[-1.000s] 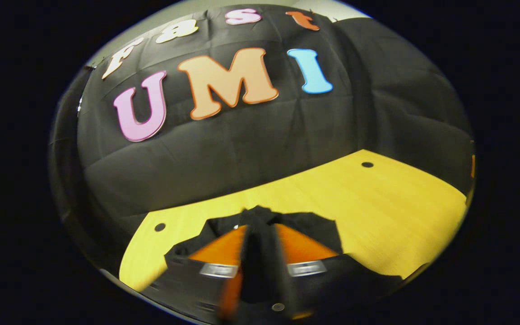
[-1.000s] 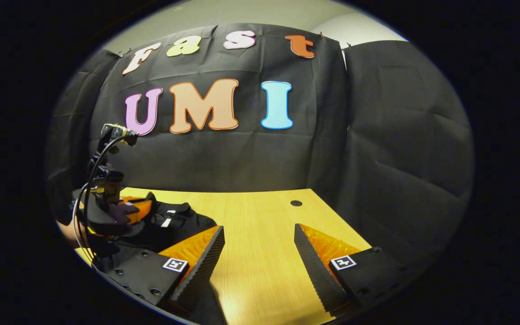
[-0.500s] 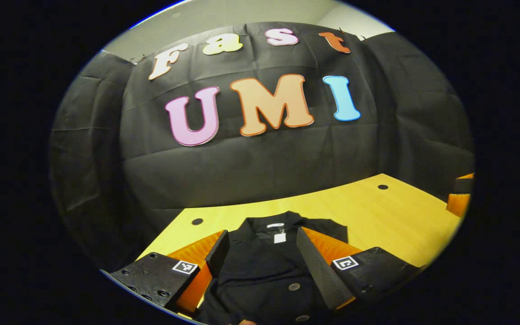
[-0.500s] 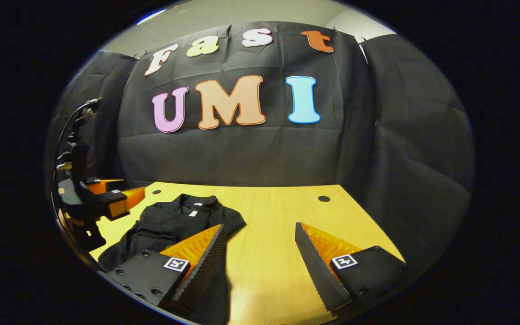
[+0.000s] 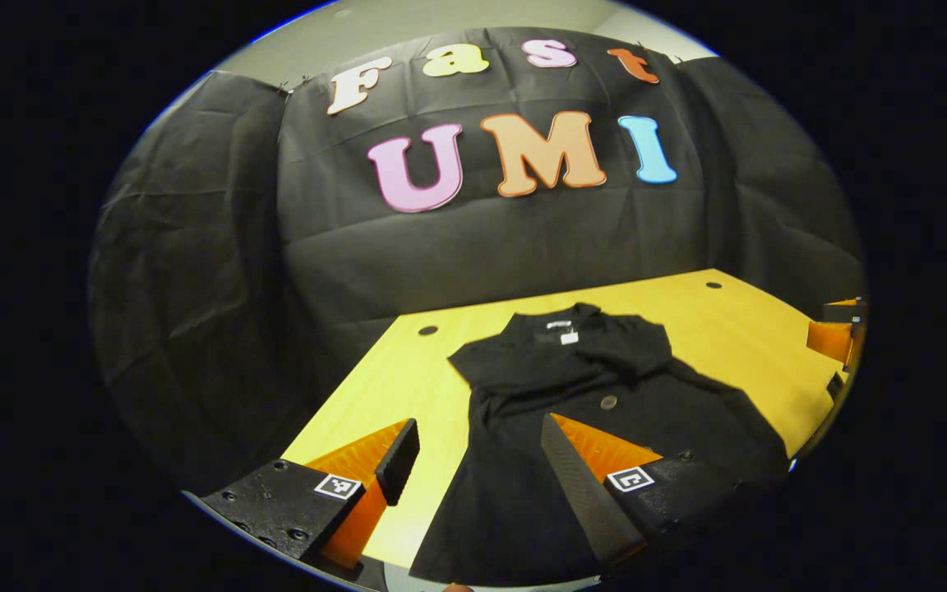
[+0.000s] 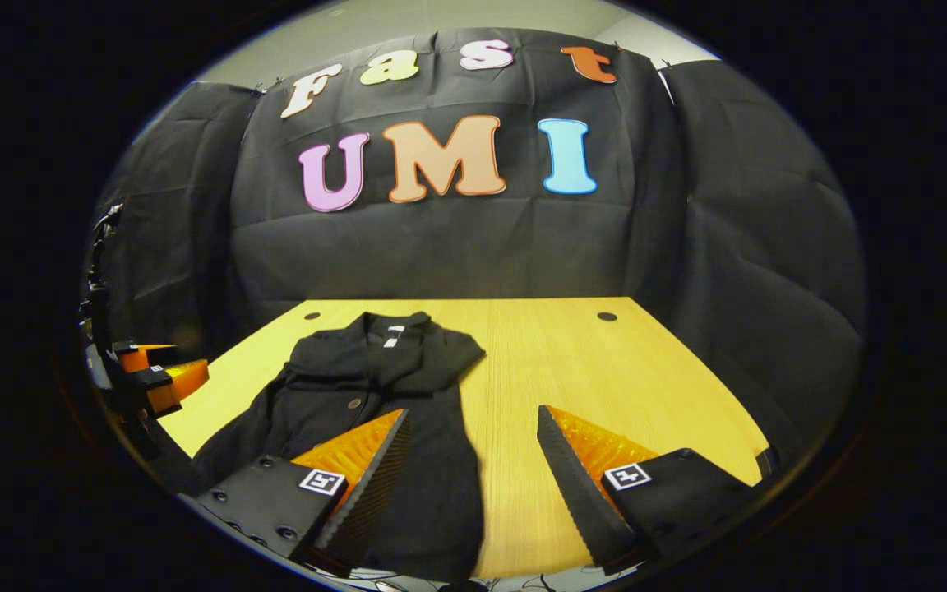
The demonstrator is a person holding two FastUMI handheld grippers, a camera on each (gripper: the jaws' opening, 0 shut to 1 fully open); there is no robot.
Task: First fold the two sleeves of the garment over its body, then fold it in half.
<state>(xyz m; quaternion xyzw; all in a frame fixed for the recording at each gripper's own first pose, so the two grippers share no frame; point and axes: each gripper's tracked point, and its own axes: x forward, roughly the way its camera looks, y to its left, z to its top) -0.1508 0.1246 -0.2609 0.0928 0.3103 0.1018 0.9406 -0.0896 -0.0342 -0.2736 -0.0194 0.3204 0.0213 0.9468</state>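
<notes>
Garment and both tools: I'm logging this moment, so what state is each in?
Garment: lying flat on the table, both sleeves folded over its body, not yet folded in half.
Left tool: open, holding nothing, above the garment's lower part.
Right tool: open, holding nothing, over the garment's edge and bare table.

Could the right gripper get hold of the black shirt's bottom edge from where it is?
Probably yes. The right gripper is open and holds nothing, the garment lies flat on the table just beside its fingers, and nothing lies between.
</notes>
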